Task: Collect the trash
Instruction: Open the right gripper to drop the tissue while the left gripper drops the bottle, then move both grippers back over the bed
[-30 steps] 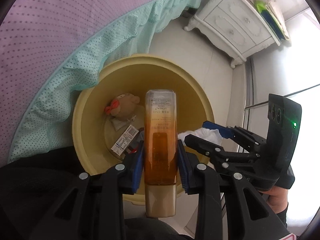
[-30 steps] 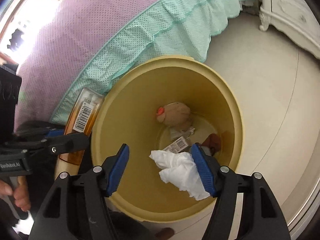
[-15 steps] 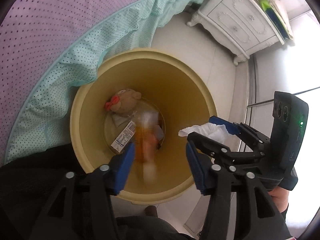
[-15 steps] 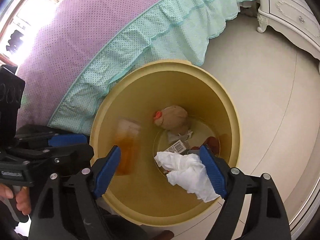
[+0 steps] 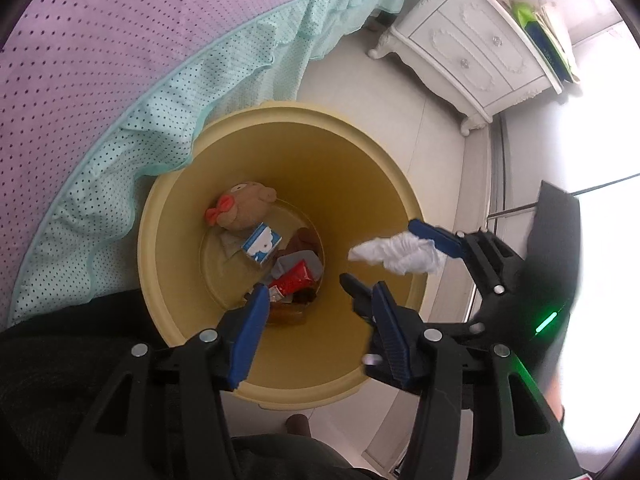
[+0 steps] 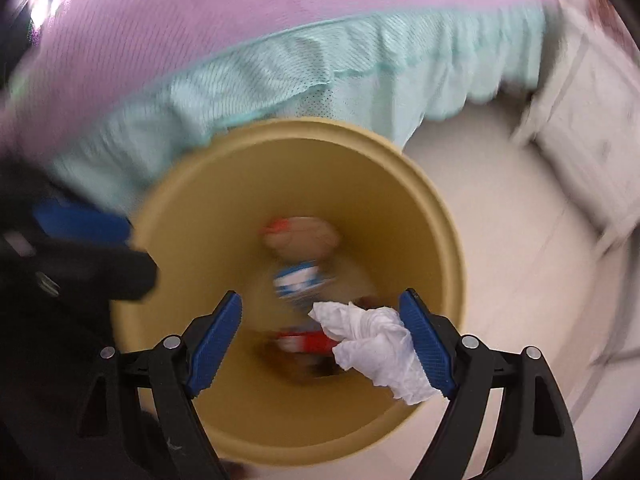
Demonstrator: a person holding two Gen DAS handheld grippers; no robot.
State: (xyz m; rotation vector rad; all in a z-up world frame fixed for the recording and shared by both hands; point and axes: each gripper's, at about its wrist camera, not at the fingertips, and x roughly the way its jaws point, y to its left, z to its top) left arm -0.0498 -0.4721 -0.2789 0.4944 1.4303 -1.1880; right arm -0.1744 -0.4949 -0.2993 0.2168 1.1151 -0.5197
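Note:
A yellow trash bin (image 5: pixel 280 392) stands on the floor by the bed, also in the blurred right wrist view (image 6: pixel 440 216). Inside lie a plush toy (image 5: pixel 244 210), a blue-white carton (image 5: pixel 262 243), a red wrapper (image 5: pixel 294 278) and the amber bottle (image 5: pixel 288 316) at the bottom. My left gripper (image 5: pixel 316 336) is open and empty over the bin's near rim. My right gripper (image 6: pixel 324 344) is open wide above the bin; a crumpled white tissue (image 6: pixel 376 350) clings to its right pad, also seen in the left wrist view (image 5: pixel 396 254).
A bed with a purple cover (image 5: pixel 120 48) and mint frill (image 5: pixel 224 80) borders the bin on the left. A white nightstand (image 5: pixel 472 52) stands at the far right on the pale floor (image 5: pixel 384 88). A bright window lies at the right.
My left gripper opened and the amber bottle dropped into the bin. My right gripper opened wider over the bin, the tissue still hanging at its right pad; its view is now motion-blurred.

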